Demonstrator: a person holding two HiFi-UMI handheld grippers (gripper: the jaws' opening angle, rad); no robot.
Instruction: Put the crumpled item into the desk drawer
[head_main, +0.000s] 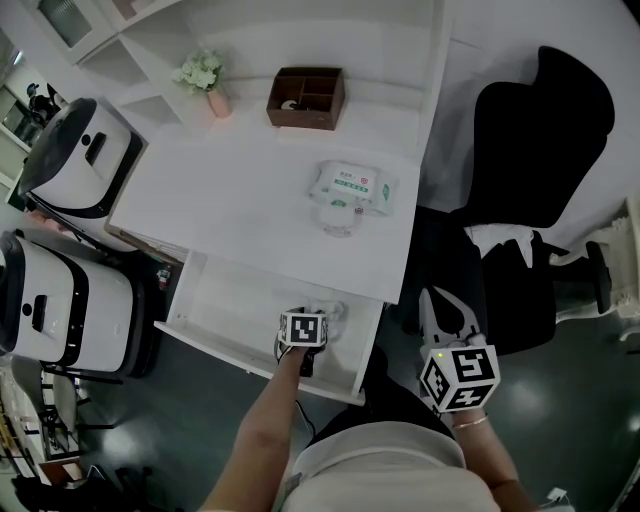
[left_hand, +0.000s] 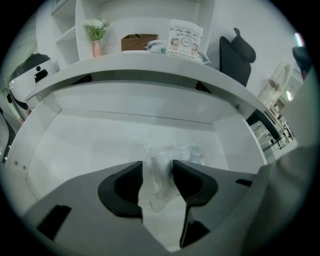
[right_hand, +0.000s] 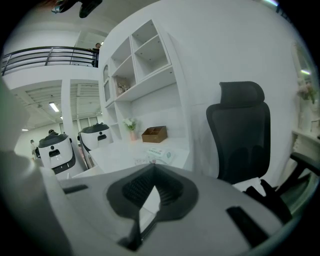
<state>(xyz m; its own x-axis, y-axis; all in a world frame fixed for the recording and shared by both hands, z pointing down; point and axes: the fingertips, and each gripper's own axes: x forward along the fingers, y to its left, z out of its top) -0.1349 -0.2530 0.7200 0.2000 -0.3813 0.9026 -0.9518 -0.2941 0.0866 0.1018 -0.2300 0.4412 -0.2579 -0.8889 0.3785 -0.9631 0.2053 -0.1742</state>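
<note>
The crumpled item (left_hand: 167, 159), a wad of clear, thin film, lies on the floor of the open drawer (head_main: 225, 300), toward the drawer's right end and nearer its front edge than its back wall. The left hand-held gripper (left_hand: 157, 166) points steeply down into the drawer right over it, and its jaws stand spread with the wad's near tail between them. In the left gripper view there seems to be a gap on each side of the film, so I judge the pads are not pinching it and the item rests on the drawer floor by its own weight. The wad's long axis runs roughly along the line the left hand-held gripper points, from the tail between the jaws to a fuller bunch a little beyond the tips and to their right, toward the drawer's right wall. The right hand-held gripper (head_main: 433, 298) is outside the drawer, off beyond its right end and well apart from the item, with its jaws pressed together on nothing. The left one is therefore far the nearer. With the item already inside the drawer, the coming move turns on lifting the left hand-held gripper clear along its own axis so that neither jaw snags the film, after which the drawer under the table (head_main: 250, 190) could be pushed shut.
</note>
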